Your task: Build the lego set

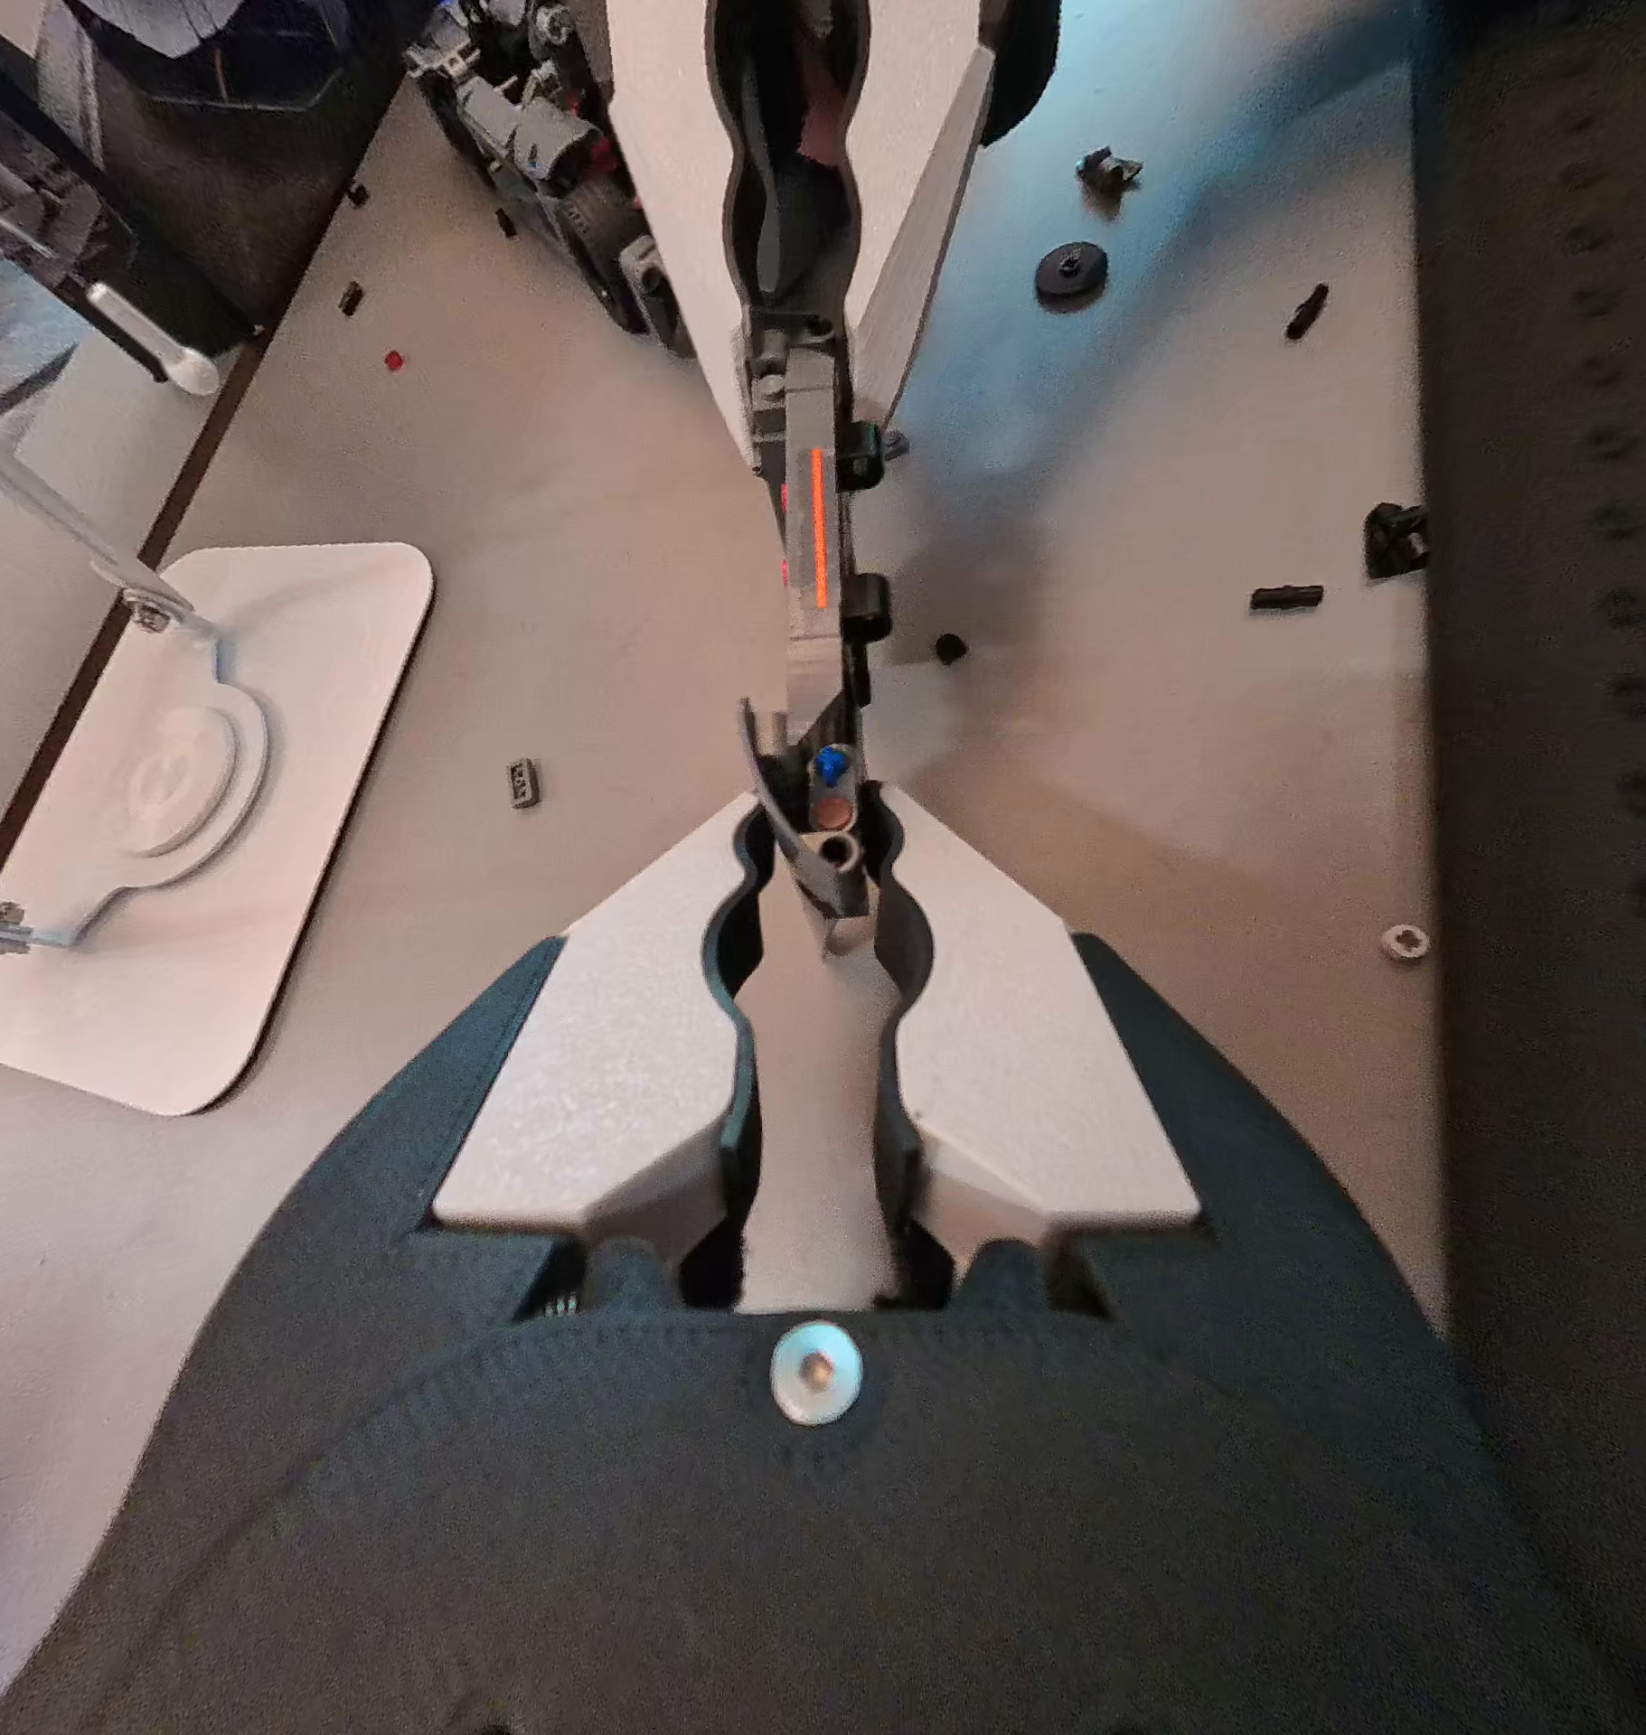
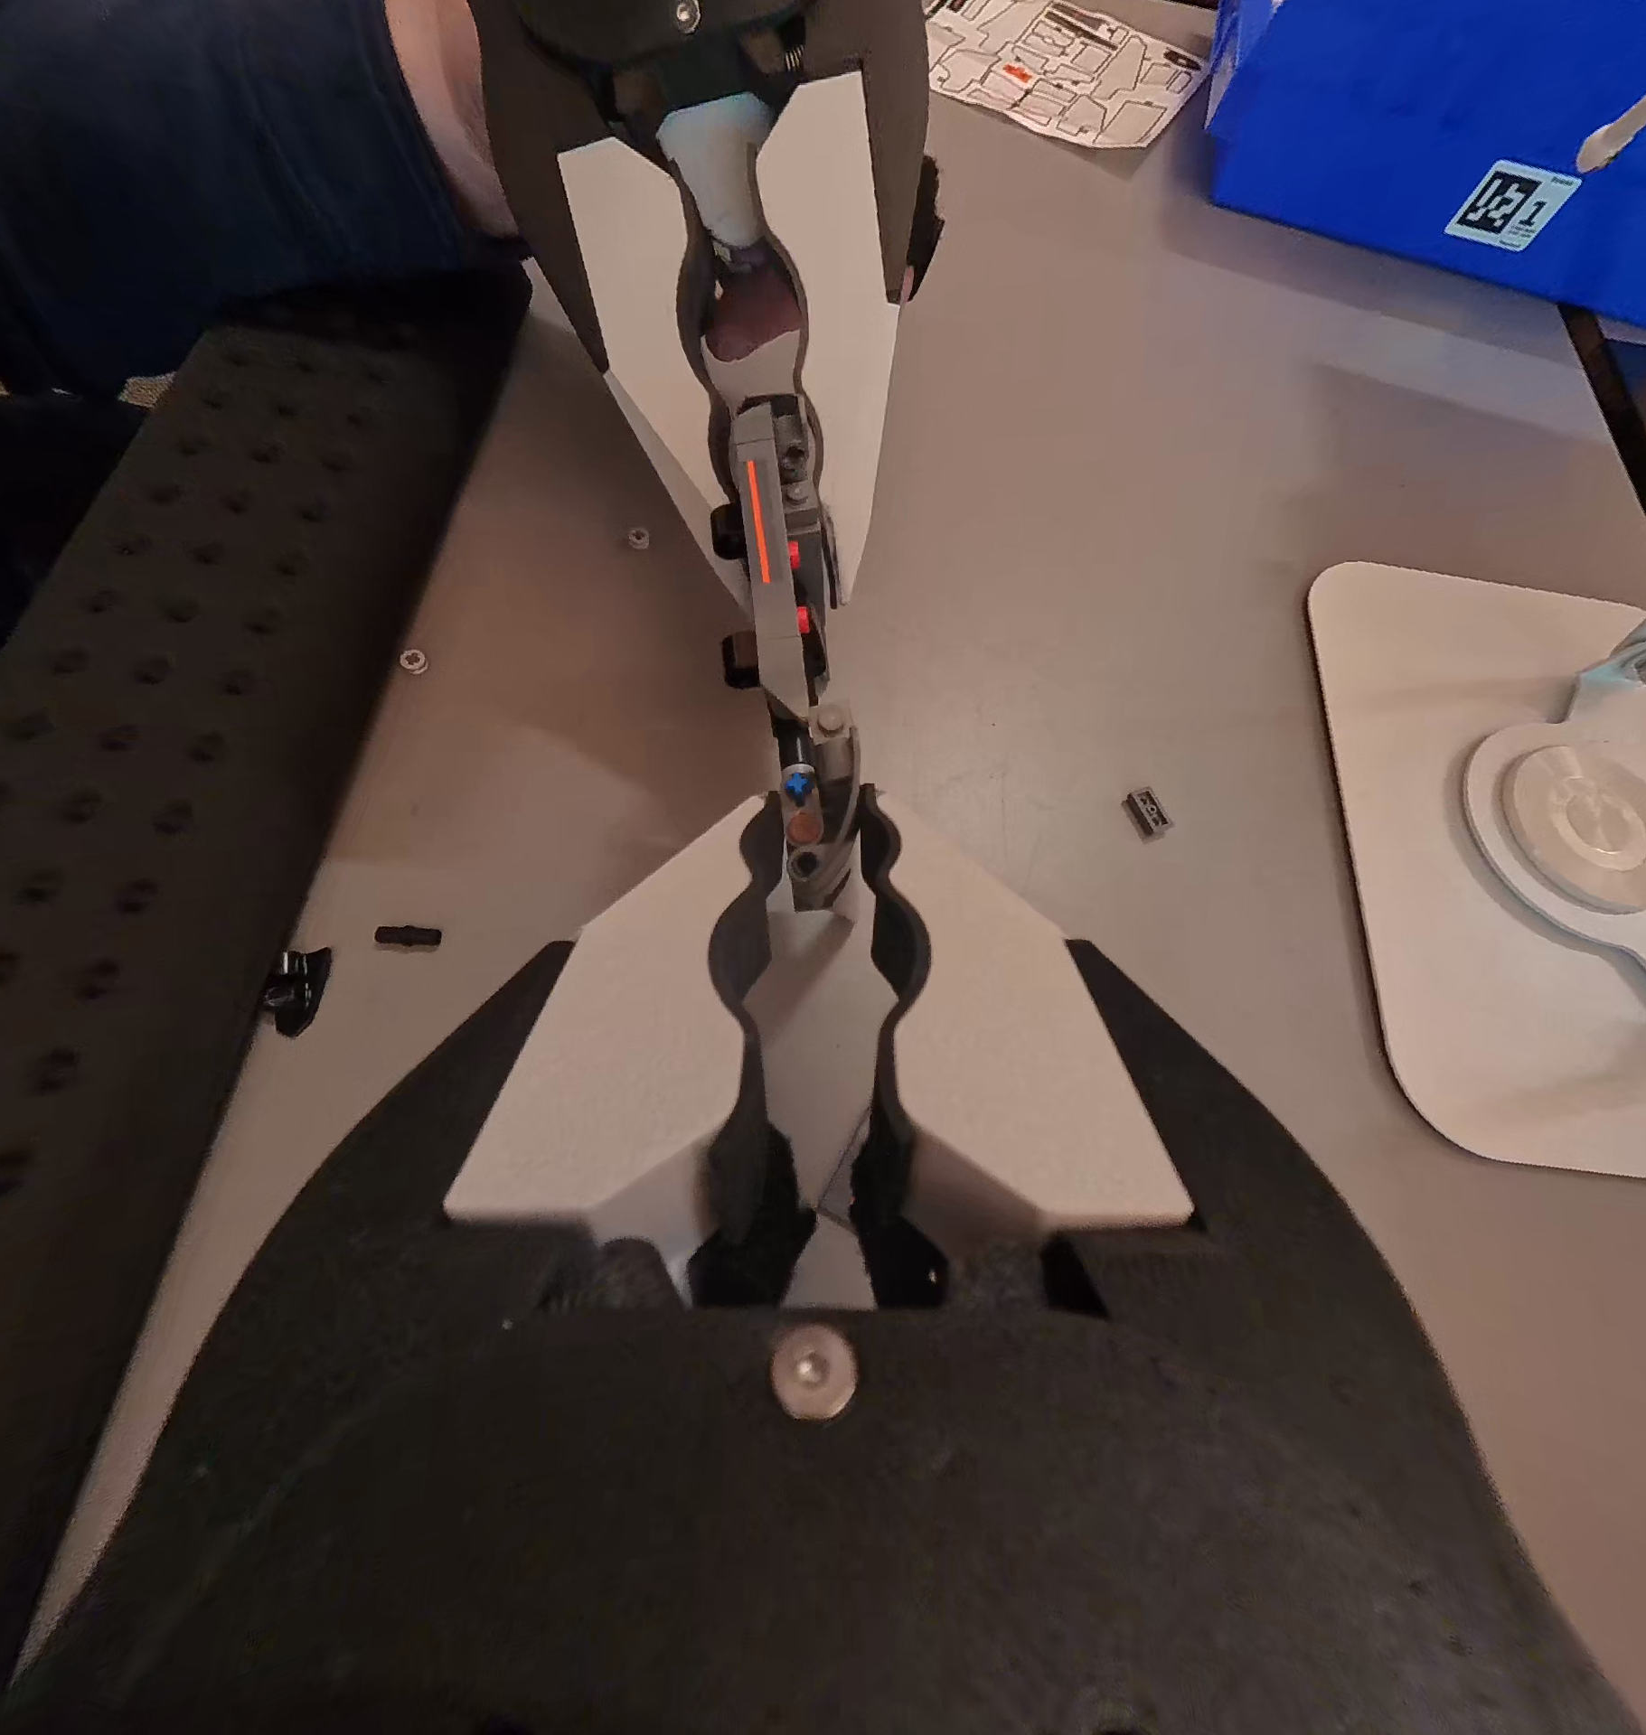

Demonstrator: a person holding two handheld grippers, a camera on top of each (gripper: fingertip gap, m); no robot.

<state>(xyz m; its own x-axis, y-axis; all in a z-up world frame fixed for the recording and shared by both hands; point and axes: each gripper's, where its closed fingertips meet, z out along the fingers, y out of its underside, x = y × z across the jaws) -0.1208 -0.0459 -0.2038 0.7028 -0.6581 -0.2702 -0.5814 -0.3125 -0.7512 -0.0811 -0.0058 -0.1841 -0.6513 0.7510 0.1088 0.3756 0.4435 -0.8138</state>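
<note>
Two grippers, left [image 1: 814,826] and right [image 2: 814,826], face each other above the table [image 1: 537,526], each clamped on one end of a grey assembly [image 1: 819,535].

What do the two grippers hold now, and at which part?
Both hold one long grey lego assembly: left gripper at the blue-pin end, right gripper at the opposite end.

cut off at the top edge, left of the right gripper [image 1: 791,310]: grey lego model [image 1: 556,160], too blurry for details.
</note>
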